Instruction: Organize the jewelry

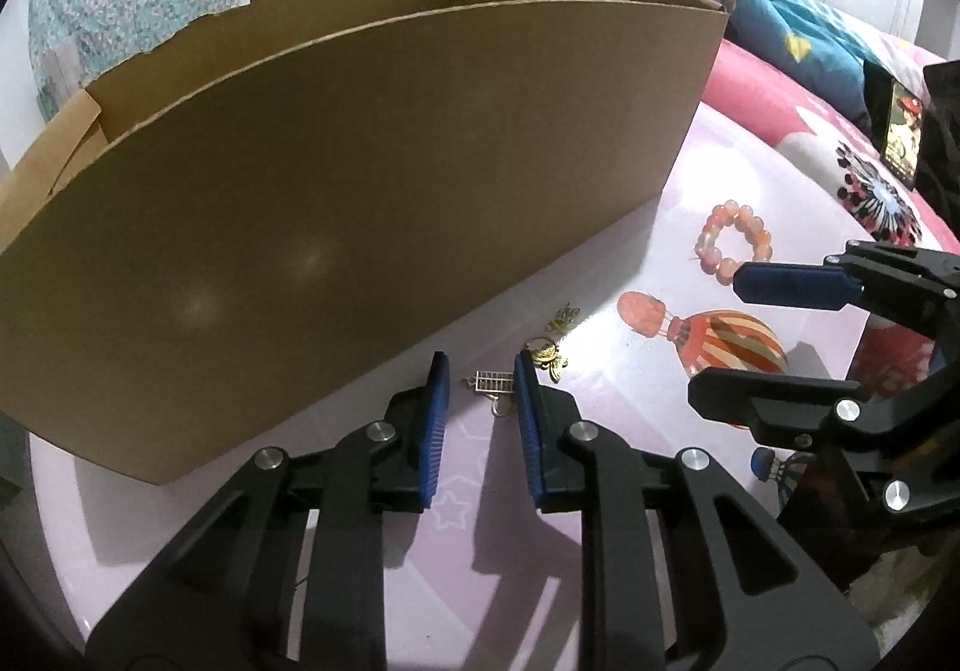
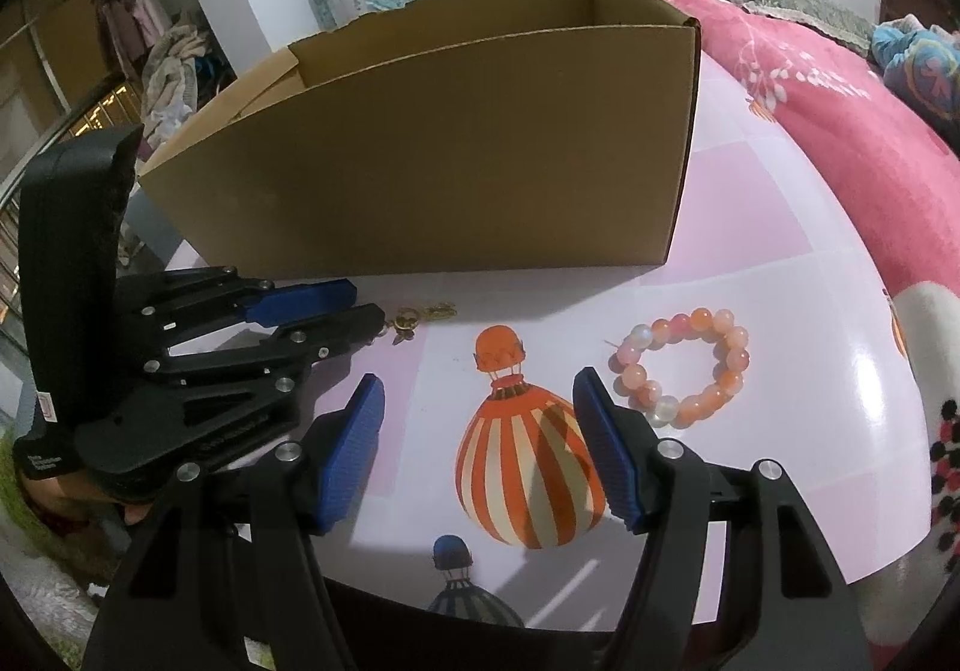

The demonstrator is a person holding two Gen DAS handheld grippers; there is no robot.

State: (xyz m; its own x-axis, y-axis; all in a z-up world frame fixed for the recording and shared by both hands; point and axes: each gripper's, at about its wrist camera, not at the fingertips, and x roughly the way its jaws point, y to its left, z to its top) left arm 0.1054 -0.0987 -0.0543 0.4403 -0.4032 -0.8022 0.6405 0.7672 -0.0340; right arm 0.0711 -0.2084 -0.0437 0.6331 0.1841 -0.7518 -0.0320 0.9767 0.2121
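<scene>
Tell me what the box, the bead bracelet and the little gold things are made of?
The box looks like plain brown cardboard: matte, with a torn, ragged back edge. The bracelet seems to be glass or polished stone beads: round, shiny, orange, pink and milky, some letting light through. The gold pieces look like thin shiny metal, probably gold-coloured rather than real gold; they are too small to be sure.
</scene>
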